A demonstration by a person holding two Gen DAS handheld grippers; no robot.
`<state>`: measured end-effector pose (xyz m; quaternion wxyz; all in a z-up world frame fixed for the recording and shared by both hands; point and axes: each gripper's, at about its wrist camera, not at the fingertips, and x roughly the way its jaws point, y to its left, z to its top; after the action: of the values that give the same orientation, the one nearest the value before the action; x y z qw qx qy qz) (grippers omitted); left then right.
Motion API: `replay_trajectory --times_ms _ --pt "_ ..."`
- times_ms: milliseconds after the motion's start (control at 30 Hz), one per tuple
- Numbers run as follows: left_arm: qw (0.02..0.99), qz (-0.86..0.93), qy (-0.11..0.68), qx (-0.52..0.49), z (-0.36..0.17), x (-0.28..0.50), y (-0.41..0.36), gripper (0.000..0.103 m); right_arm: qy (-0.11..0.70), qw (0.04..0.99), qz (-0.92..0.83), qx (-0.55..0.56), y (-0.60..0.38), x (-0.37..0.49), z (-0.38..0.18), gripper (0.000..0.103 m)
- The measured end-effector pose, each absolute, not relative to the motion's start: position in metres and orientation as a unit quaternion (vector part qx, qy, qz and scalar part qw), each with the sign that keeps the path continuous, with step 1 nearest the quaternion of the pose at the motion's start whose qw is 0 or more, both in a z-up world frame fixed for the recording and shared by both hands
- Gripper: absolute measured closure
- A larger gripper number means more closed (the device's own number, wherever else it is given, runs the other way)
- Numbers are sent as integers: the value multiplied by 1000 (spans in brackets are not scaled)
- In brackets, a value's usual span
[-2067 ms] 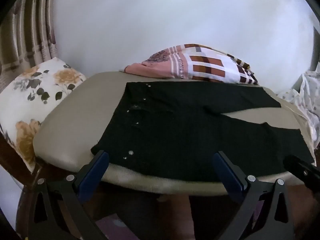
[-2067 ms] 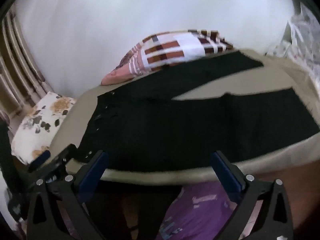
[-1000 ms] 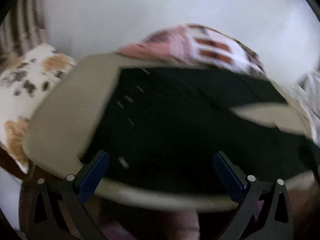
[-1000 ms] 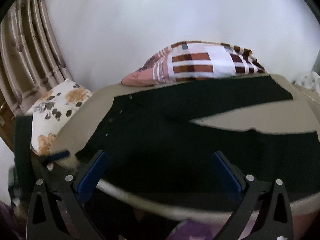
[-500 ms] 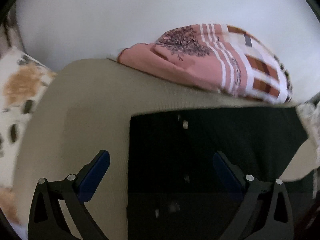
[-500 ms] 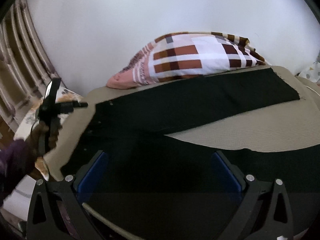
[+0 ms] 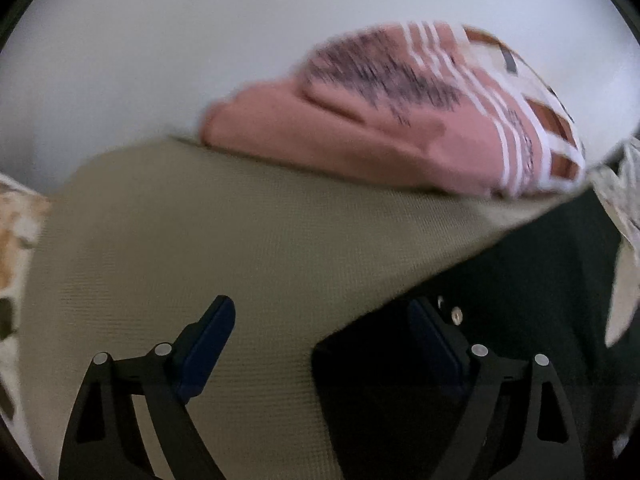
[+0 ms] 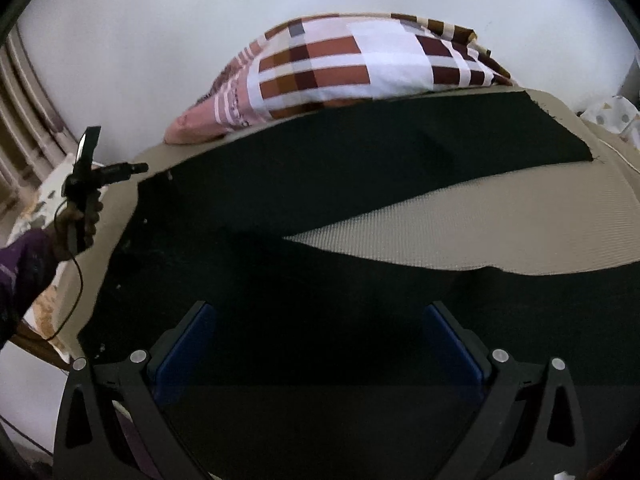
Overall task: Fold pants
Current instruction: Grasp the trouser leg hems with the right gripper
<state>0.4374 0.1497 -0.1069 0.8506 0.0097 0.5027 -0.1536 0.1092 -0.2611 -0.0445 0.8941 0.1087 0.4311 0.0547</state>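
Hand-held grippers: left (image 7: 322, 334), right (image 8: 320, 338), both agape, empty | pants (image 8: 320, 216): one | pillows (image 8: 352, 64): two

Black tool (image 8: 320, 344) frames, blue pads (image 8: 182, 356), silver screws, purple sleeve (image 8: 20, 264), thin blk cable.

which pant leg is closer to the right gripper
The near leg of the pants, running under the right gripper; the far leg lies beside the checked pillow.

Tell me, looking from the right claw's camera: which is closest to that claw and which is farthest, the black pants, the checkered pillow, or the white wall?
1. Black pants, right under the right claw.
2. Checkered pillow, behind the pants' far leg.
3. White wall, at the back.
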Motion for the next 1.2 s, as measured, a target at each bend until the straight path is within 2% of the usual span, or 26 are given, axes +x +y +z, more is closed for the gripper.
replay_trajectory --times_ms 67,200,233,267,367,433,633,800,867,1000,1033,1100,1133,1200 --pt "834 -185 521 10 -119 440 148 16 438 891 49 109 -256 113 -45 0" --pt "819 -227 527 -3 -131 433 153 28 438 893 37 102 -245 117 -40 0" --pt "823 -217 525 -12 -130 433 155 48 438 893 36 98 -241 119 -39 0" --pt "825 -209 524 -23 -129 432 156 60 439 892 34 96 -237 120 -38 0" --pt "839 -182 513 -1 -126 424 142 70 442 892 32 88 -228 123 -39 0" --pt "849 -170 501 8 -120 412 136 81 447 890 32 78 -222 127 -39 0" --pt "895 -177 407 -53 -66 347 141 85 420 895 74 134 -234 149 -13 0" --pt "912 -222 337 -75 -28 267 131 85 412 839 171 311 -259 210 -4 0" --pt "916 -230 321 -70 -22 241 126 85 412 810 185 374 -266 243 -9 0" --pt "913 -238 321 -81 -19 210 110 85 433 784 195 401 -259 296 -19 2" --pt "912 -238 322 -84 -19 203 108 85 449 775 186 403 -258 308 -25 4" --pt "910 -237 328 -93 -22 195 103 85 478 752 172 420 -257 326 -42 27" --pt "909 -236 330 -95 -23 193 101 85 490 745 160 423 -256 333 -49 35" --pt "906 -236 336 -100 -26 189 97 85 508 737 146 422 -253 344 -62 69"
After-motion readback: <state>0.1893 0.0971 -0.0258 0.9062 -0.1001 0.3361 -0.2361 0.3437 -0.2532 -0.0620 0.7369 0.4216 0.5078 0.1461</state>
